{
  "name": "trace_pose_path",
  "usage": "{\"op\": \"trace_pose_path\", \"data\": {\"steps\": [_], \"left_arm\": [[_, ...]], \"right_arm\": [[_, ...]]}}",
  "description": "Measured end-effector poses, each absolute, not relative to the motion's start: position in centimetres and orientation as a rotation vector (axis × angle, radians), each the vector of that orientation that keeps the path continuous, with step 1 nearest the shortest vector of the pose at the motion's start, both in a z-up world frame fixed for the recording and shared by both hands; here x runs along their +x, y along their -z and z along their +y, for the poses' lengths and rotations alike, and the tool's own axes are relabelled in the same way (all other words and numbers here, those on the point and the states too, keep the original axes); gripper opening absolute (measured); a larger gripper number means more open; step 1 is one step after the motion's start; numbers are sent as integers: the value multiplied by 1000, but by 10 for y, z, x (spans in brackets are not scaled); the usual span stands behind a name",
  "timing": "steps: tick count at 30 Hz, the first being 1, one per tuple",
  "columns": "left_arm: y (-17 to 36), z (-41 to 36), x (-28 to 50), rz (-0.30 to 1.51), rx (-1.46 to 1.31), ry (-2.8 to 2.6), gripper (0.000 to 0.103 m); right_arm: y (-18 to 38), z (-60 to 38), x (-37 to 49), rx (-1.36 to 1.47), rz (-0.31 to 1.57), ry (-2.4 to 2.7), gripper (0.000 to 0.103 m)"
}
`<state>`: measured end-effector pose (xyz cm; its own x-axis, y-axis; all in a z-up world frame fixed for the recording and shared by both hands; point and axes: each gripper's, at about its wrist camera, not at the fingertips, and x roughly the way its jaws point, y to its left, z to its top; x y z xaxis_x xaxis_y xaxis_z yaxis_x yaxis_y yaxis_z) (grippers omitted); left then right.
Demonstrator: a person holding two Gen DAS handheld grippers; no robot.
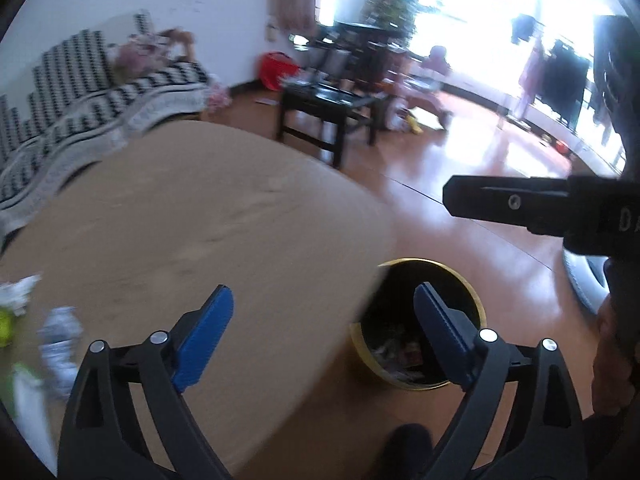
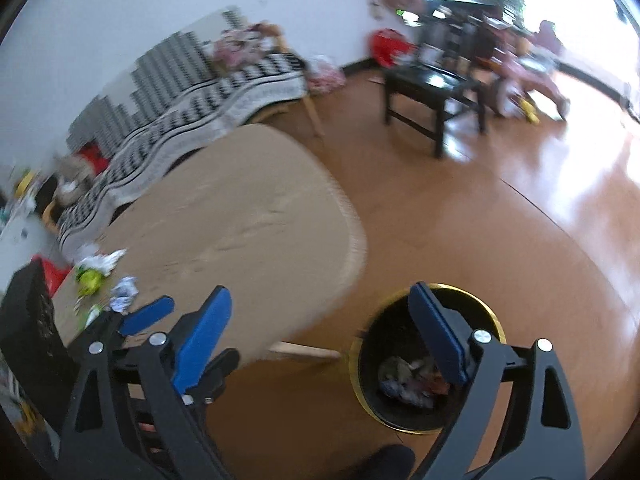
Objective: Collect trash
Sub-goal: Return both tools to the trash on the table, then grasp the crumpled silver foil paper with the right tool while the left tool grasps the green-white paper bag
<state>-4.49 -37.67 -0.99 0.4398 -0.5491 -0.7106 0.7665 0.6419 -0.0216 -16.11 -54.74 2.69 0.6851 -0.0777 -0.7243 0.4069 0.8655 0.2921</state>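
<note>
Your left tool (image 1: 324,336) and right tool (image 2: 320,340) both gape wide, holding nothing. Only the right wrist view shows the dropped trash (image 2: 404,380) clearly, in the bin (image 2: 356,364) beneath the right tool; more scraps (image 2: 120,296) lie on the tabletop (image 2: 248,220) to its left.

sunlit wooden floor (image 2: 460,216), patterned sofa (image 2: 208,92), black table (image 2: 436,84).
</note>
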Motion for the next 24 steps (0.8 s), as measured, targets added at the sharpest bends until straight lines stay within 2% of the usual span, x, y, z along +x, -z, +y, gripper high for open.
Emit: {"op": "trace_pose_path", "data": {"steps": [7,14,18,24], "left_arm": [[-7,-238,4,761,291,591,91],[6,-119,36,813,223,412,91],[17,-84,43,835,205,393,91],[35,-89,57,869,209,418,92]], "right_arm": [[-42,-453,-78,426,795,75,88],[-36,-338,-9,316,862,-78,88],[-20,-296,13,259,905,-110,88],[14,-263,43,204,984,-95,88]]}}
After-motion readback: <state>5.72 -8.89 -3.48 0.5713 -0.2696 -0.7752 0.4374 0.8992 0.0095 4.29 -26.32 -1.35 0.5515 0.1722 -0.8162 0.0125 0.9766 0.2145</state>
